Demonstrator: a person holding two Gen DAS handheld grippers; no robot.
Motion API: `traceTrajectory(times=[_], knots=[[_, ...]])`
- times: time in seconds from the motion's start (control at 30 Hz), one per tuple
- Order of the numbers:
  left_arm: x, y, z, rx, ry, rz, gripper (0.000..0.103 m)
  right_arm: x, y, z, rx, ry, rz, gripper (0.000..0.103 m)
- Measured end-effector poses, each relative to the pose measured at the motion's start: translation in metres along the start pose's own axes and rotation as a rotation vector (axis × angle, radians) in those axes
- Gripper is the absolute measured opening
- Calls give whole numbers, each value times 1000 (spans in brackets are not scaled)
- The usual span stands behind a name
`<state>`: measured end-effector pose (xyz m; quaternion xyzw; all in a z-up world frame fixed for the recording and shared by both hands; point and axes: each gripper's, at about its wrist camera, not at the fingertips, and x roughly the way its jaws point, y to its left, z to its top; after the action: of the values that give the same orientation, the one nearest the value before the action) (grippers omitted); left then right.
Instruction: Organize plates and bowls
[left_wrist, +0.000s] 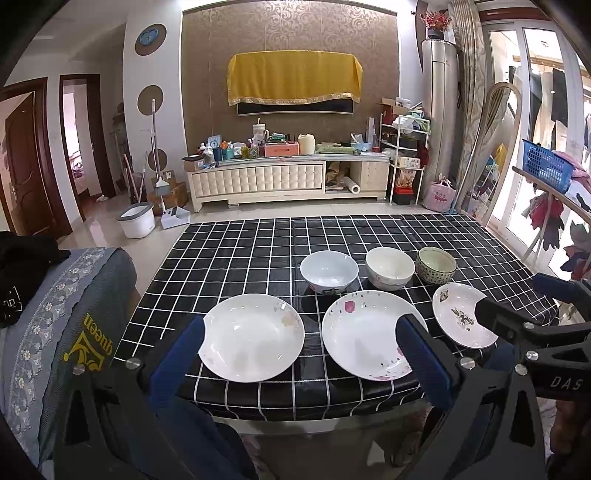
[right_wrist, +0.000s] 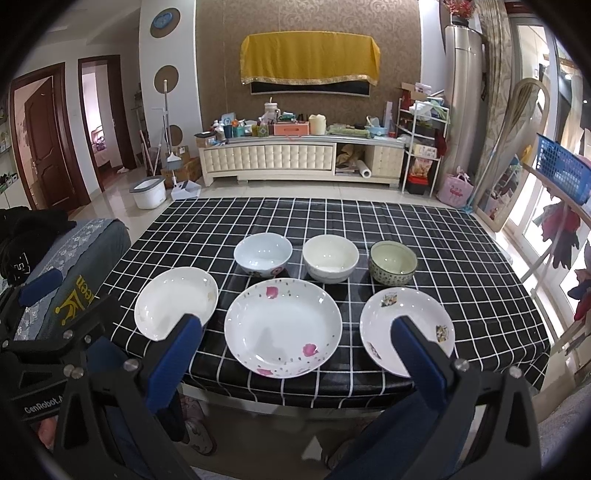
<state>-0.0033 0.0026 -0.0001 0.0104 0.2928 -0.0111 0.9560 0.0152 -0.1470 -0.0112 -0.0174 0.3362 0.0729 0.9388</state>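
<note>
On the black checked table (left_wrist: 240, 258) three plates lie in a front row: a plain white plate (left_wrist: 253, 338) (right_wrist: 175, 308), a pink-flowered plate (left_wrist: 365, 332) (right_wrist: 282, 332), and a small patterned plate (left_wrist: 458, 317) (right_wrist: 417, 306). Behind them stand a white bowl (left_wrist: 328, 271) (right_wrist: 263, 254), a cream bowl (left_wrist: 389, 267) (right_wrist: 330, 258) and a green patterned bowl (left_wrist: 436, 264) (right_wrist: 393, 264). My left gripper (left_wrist: 300, 320) hovers open before the two left plates. My right gripper (right_wrist: 296, 320) is open around the flowered plate's front, holding nothing. Each gripper shows in the other's view (left_wrist: 513, 295) (right_wrist: 74, 291).
A seat draped in grey embroidered cloth (left_wrist: 55, 314) stands against the table's left side. Beyond the table are a white bucket (left_wrist: 136, 219), a cluttered TV cabinet (left_wrist: 288, 177) and a blue basket (left_wrist: 546, 166) on a rail at right. The table's far half holds nothing.
</note>
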Motion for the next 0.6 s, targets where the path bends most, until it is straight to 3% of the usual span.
traceTrajectory(times=[0.4, 0.6], knots=[[-1, 7, 5, -25, -26, 17, 102, 8, -2, 5, 16, 29, -16, 103], [14, 22, 15, -45, 15, 31, 102, 30, 6, 16, -4, 72, -2, 103]])
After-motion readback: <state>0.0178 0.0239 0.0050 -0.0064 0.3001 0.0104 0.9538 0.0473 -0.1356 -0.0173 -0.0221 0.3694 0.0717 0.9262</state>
